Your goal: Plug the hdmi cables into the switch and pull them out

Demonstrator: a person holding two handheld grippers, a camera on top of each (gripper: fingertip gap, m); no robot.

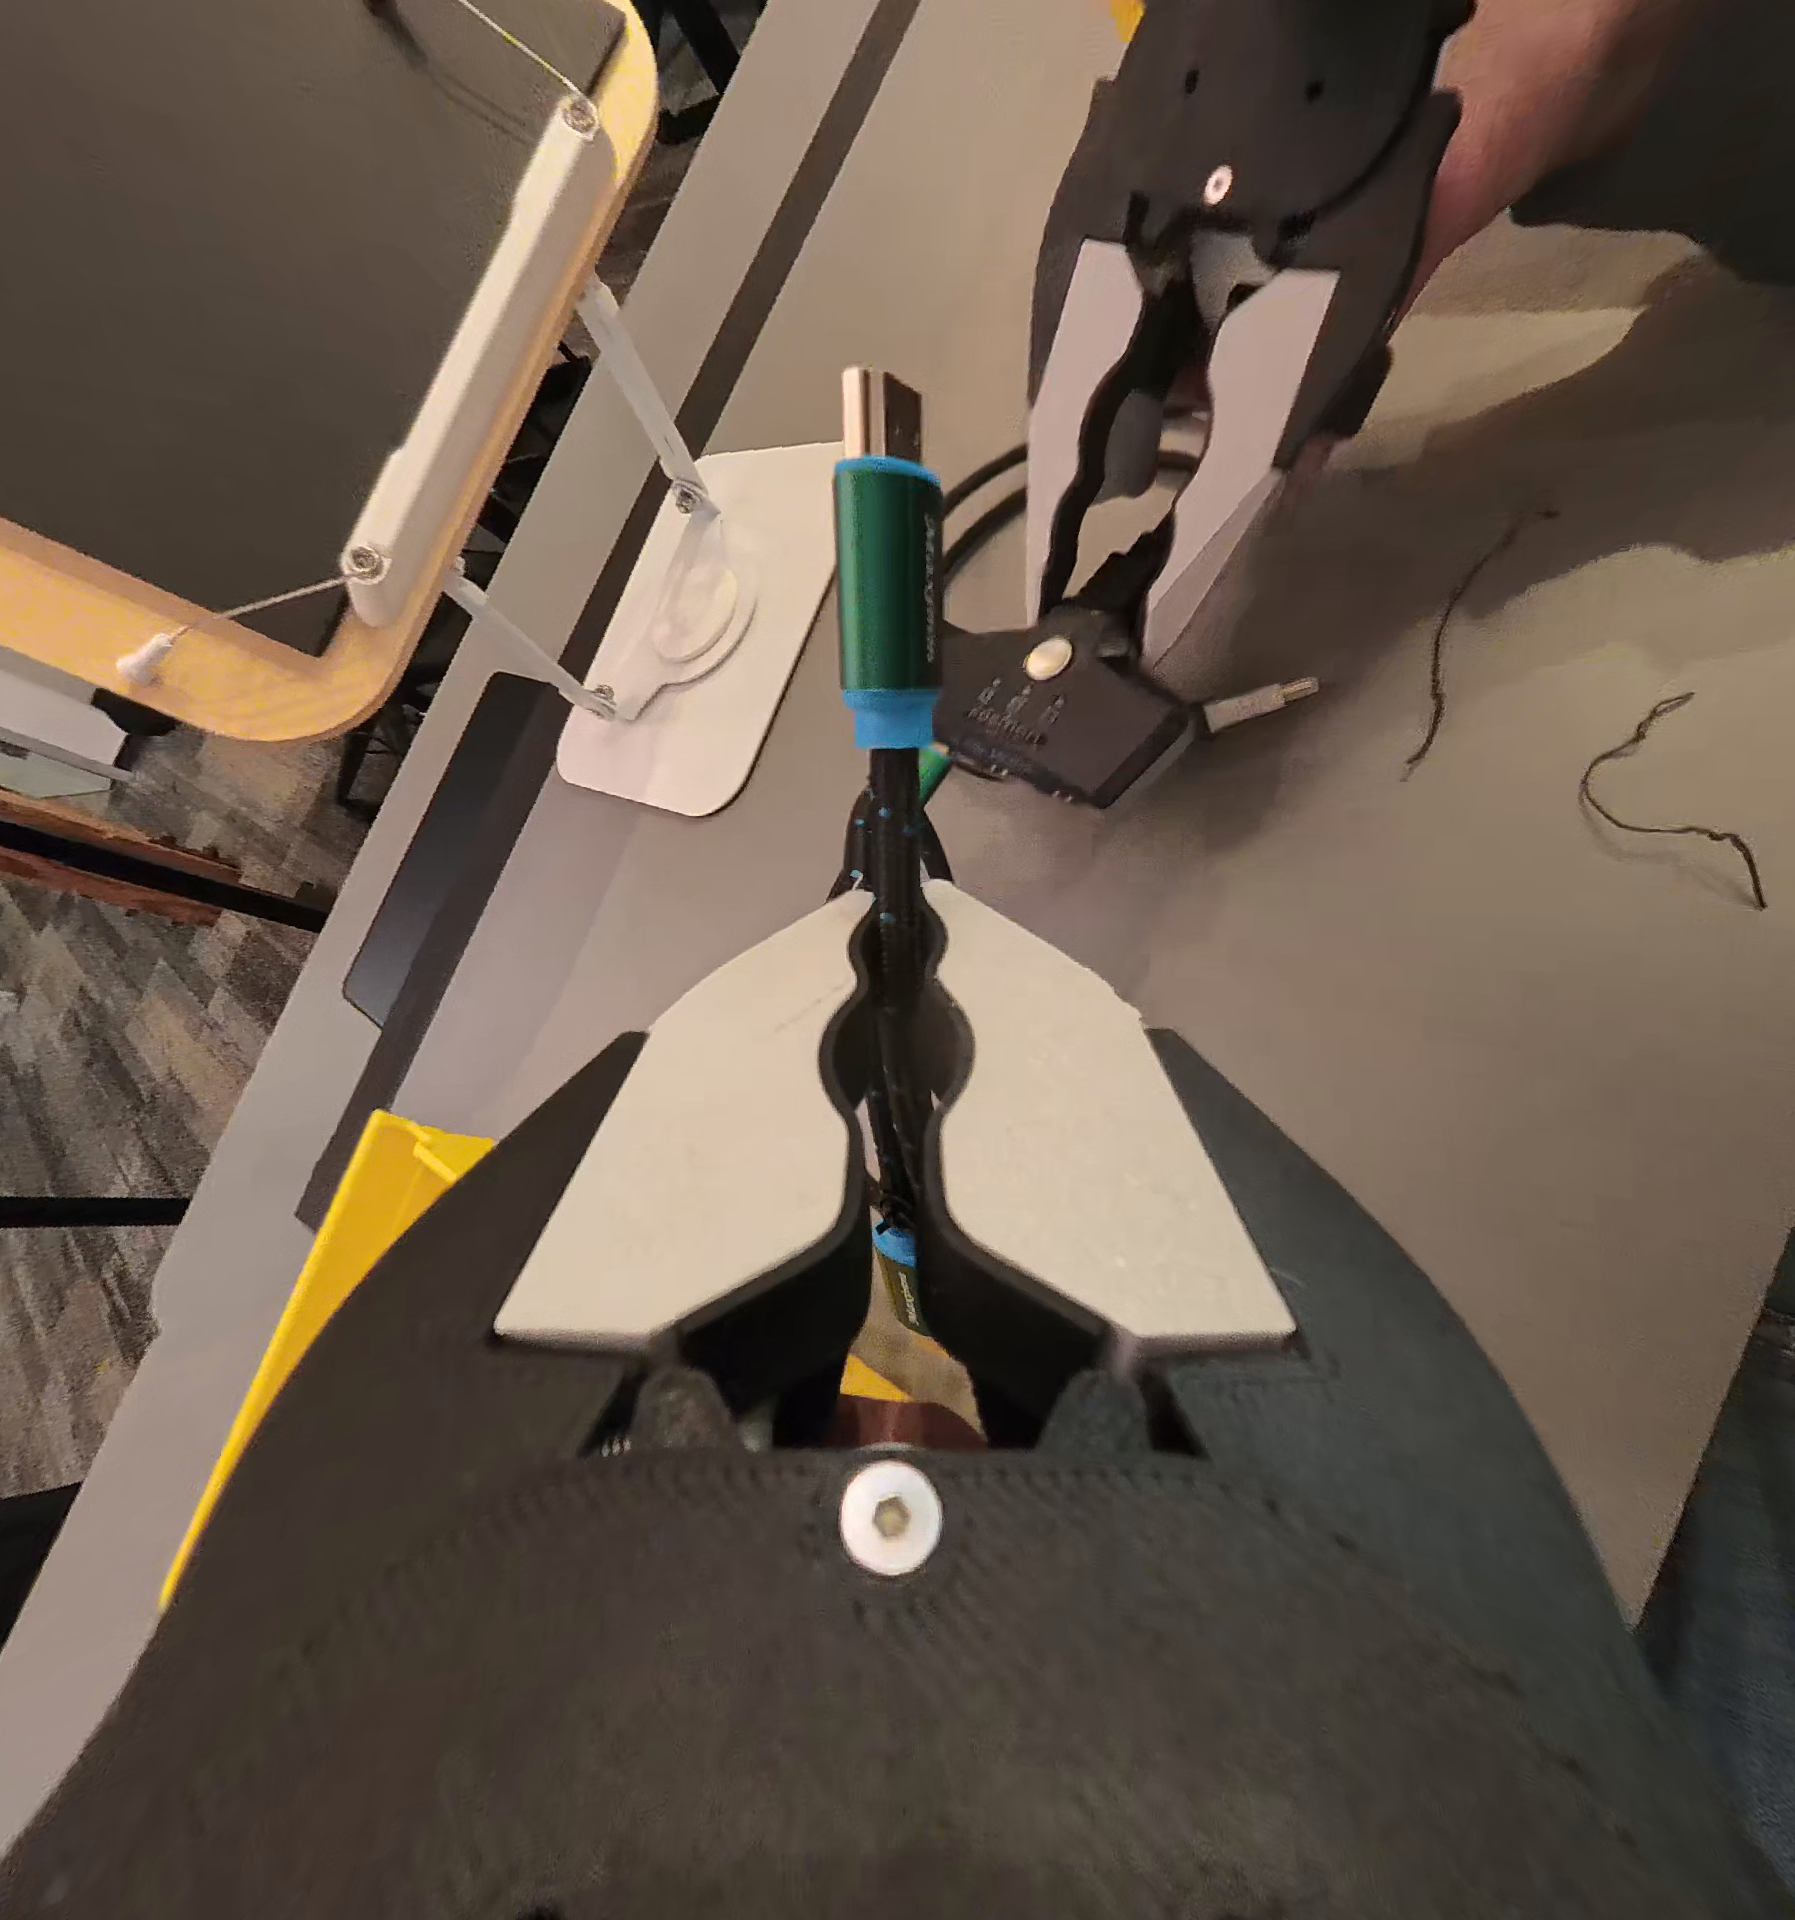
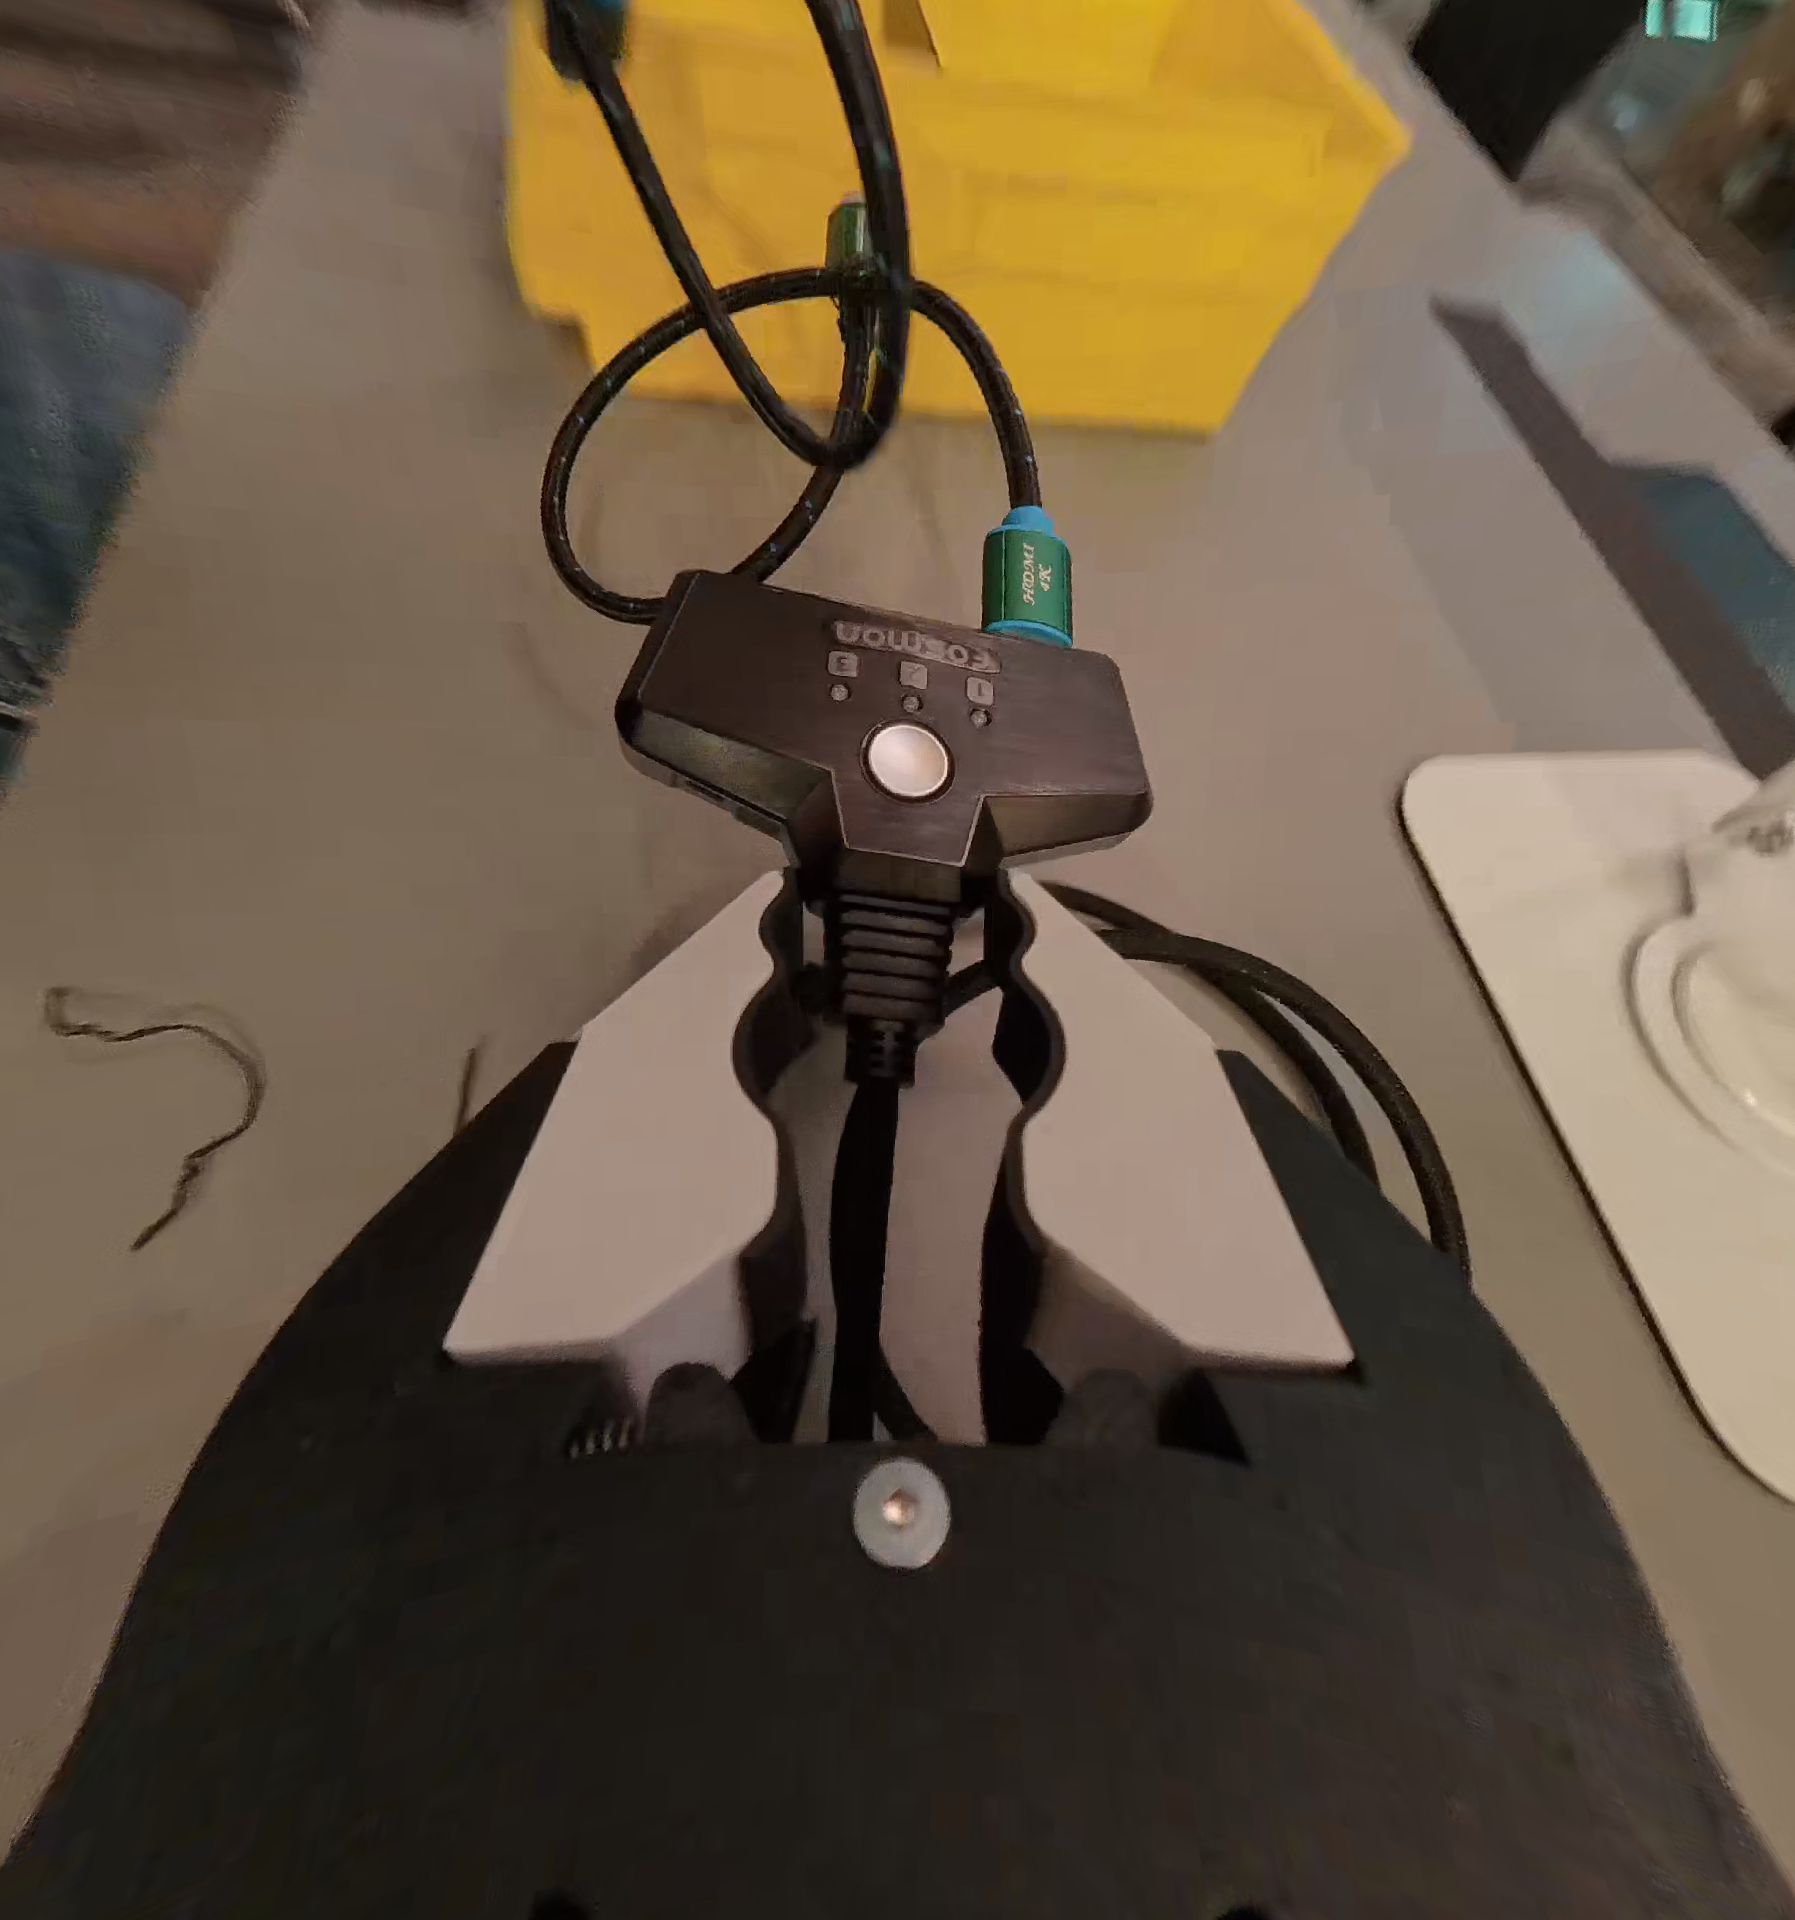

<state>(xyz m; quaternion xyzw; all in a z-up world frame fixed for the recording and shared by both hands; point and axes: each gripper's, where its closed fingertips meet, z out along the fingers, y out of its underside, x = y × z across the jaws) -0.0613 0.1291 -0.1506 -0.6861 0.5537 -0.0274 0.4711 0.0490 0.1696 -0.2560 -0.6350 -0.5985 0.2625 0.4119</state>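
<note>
My left gripper (image 1: 893, 906) is shut on a black braided HDMI cable (image 1: 888, 977). The cable's green plug (image 1: 882, 582) sticks out past the fingertips, and its metal tip points away, up and left of the switch. The black switch (image 2: 882, 727) (image 1: 1059, 717) has a round silver button and lies on the grey table (image 2: 353, 727). My right gripper (image 2: 898, 883) (image 1: 1111, 613) is shut on its ribbed neck. A second green HDMI plug (image 2: 1028, 587) sits in the switch's far right port, and its cable (image 2: 664, 416) loops behind. Another green plug (image 2: 851, 239) shows blurred farther back.
A yellow bin (image 2: 976, 208) (image 1: 353, 1299) stands behind the switch. A white stand base (image 2: 1599, 1039) (image 1: 685, 644) sits at the table edge and carries a wood-framed panel (image 1: 249, 312). Loose dark threads (image 1: 1672, 821) (image 2: 176, 1070) lie on the table. A metal USB plug (image 1: 1267, 701) lies beside the switch. About 15 cm separates my left fingertips from my right.
</note>
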